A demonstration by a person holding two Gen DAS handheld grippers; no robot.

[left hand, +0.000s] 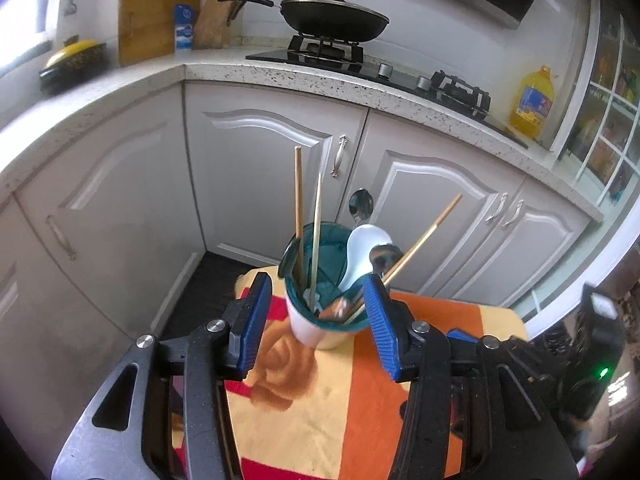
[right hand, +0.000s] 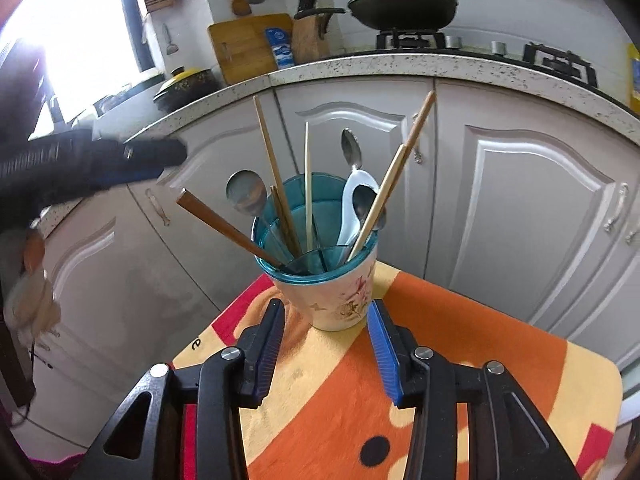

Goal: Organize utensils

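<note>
A white flowered cup with a teal insert (left hand: 316, 320) (right hand: 336, 292) stands on a small table under an orange and yellow cloth (left hand: 340, 396) (right hand: 460, 360). It holds several wooden chopsticks (right hand: 272, 168) (left hand: 298, 196), metal spoons (right hand: 245, 196) (left hand: 361, 204) and a white ceramic spoon (right hand: 352, 208) (left hand: 362, 252). My left gripper (left hand: 316, 320) is open and empty, its blue pads either side of the cup's near rim. My right gripper (right hand: 326, 340) is open and empty, just short of the cup's base. The left gripper also shows in the right wrist view (right hand: 120, 160), dark and blurred, at the left.
White kitchen cabinets (left hand: 260, 168) (right hand: 500, 200) and a speckled counter (left hand: 280, 72) stand behind the table. On the counter are a wok on a hob (left hand: 334, 16), a knife block (left hand: 214, 20), a cutting board (left hand: 154, 24) and a yellow oil bottle (left hand: 532, 100).
</note>
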